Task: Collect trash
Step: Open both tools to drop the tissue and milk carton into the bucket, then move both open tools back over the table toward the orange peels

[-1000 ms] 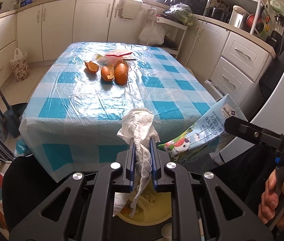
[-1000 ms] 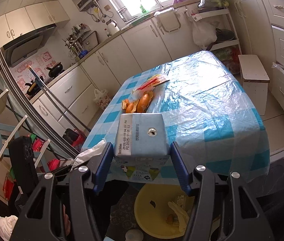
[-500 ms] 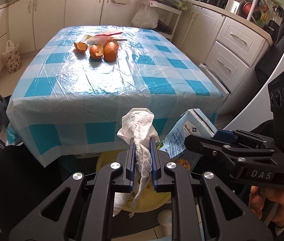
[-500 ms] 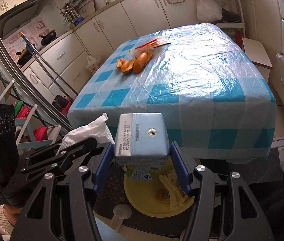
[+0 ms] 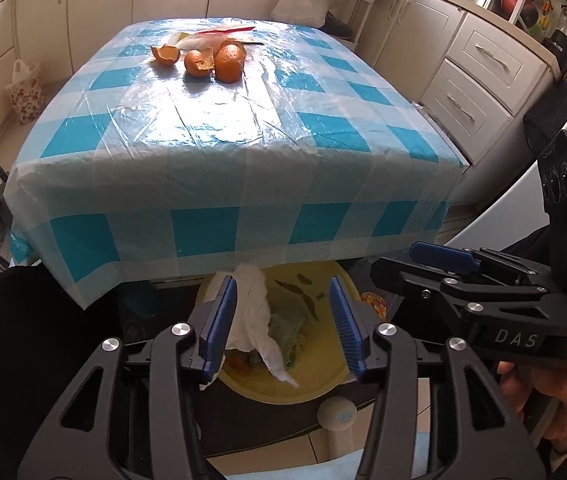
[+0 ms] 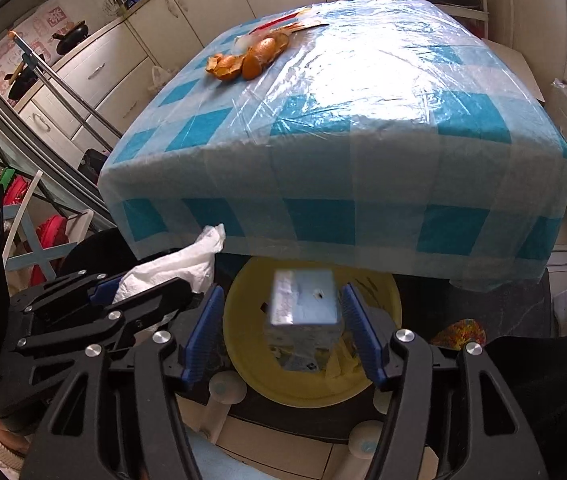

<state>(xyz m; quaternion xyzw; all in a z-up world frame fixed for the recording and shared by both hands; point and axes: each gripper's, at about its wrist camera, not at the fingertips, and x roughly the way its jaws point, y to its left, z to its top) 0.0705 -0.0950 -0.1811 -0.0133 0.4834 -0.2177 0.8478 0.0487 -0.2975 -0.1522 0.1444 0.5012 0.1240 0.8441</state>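
- left gripper point(image 5: 283, 320) points down at the yellow bin point(image 5: 323, 376) under the near edge of the checked table point(image 5: 243, 128); its jaws are spread wide.
- a white paper tissue point(image 5: 249, 312) hangs against the left finger, loose above the bin.
- right gripper point(image 6: 279, 332) is tilted down over the bin just beside the left one, jaws spread.
- a blurred blue carton point(image 6: 303, 300) sits between the right fingers, clear of both, above the bin.
- orange peels point(image 5: 203, 60) lie at the table's far end.
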